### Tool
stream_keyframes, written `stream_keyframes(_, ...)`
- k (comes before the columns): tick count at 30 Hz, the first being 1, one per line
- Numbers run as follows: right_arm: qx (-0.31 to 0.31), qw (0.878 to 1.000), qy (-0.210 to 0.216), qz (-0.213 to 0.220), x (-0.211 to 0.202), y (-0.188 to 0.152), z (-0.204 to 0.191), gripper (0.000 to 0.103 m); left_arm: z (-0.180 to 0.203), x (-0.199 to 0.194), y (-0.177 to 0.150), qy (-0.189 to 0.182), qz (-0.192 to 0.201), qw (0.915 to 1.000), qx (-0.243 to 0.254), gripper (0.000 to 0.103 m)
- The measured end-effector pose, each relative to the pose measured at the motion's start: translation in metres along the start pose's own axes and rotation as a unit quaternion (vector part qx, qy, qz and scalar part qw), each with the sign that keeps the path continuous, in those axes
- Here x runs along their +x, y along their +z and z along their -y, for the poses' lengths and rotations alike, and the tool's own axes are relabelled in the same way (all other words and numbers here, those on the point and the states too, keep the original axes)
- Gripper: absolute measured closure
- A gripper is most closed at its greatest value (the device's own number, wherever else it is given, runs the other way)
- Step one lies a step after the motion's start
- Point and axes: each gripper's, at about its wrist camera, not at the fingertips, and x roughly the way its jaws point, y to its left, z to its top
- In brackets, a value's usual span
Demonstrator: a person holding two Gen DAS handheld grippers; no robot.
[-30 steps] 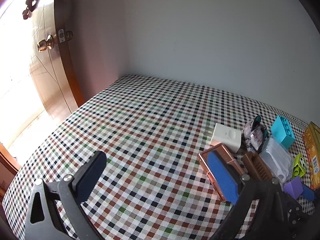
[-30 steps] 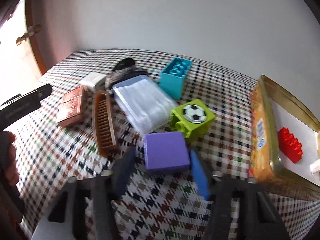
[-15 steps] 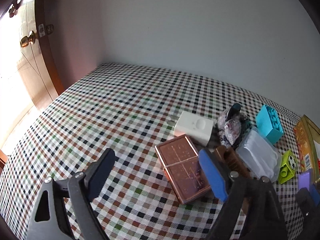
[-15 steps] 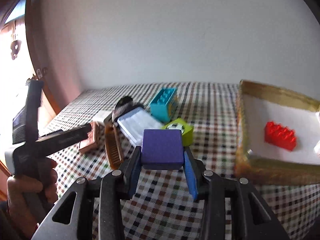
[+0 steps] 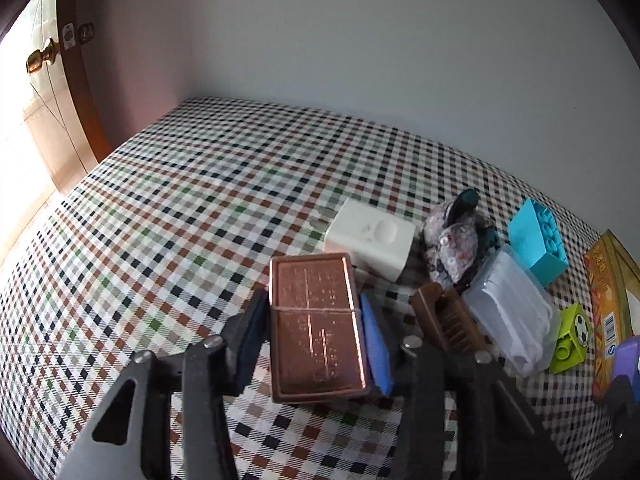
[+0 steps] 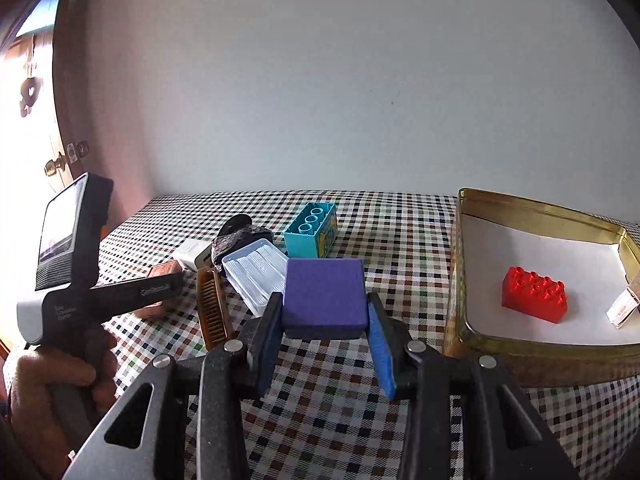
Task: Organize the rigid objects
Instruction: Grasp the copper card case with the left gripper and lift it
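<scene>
A copper-coloured flat case (image 5: 312,276) lies on the checked tablecloth. My left gripper (image 5: 314,304) straddles it; its jaws are closing and both blue pads touch the case's long sides. In the right wrist view my right gripper (image 6: 324,300) is shut on a purple block (image 6: 324,284), held above the cloth. To its right stands a gold tin (image 6: 520,356) with a red brick (image 6: 534,294) and a small white item inside. The purple block (image 5: 626,356) also shows at the right edge of the left wrist view.
Beside the case lie a white charger (image 5: 368,240), a sequined pouch (image 5: 454,244), a brown comb (image 5: 448,320), a clear plastic box (image 5: 510,304), a teal brick (image 5: 538,238) and a green football brick (image 5: 570,338). A wall bounds the far side; a door stands at the left.
My left gripper moved over the copper case and its jaws narrowed onto it. My right gripper lifted the purple block off the cloth and turned toward the tin.
</scene>
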Motion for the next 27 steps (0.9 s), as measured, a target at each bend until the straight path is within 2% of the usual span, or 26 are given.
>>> stream_keyframes(9, 0.002, 1.0, -0.005, 0.012, -0.005, 0.0, 0.001, 0.061, -0.026, -0.025, -0.019, -0.076, 0.007, 0.997, -0.01, 0.059)
stream_keyframes(11, 0.006, 1.0, -0.003, 0.02, -0.009, 0.001, 0.002, 0.061, -0.03, -0.032, -0.023, -0.084, 0.016, 0.9963, -0.014, 0.059)
stream_keyframes(15, 0.01, 0.999, -0.002, 0.036, -0.016, 0.003, 0.006, 0.061, -0.035, -0.059, -0.035, -0.069, 0.056, 0.996, -0.005, 0.059)
stream_keyframes(20, 0.016, 0.998, 0.002, 0.068, -0.028, 0.007, 0.01, 0.061, -0.019, -0.096, -0.048, -0.031, 0.121, 0.9918, 0.028, 0.059)
stream_keyframes(27, 0.004, 0.995, -0.024, 0.099, -0.039, 0.009, 0.013, 0.061, 0.009, -0.117, -0.06, -0.013, 0.136, 0.9892, 0.053, 0.059)
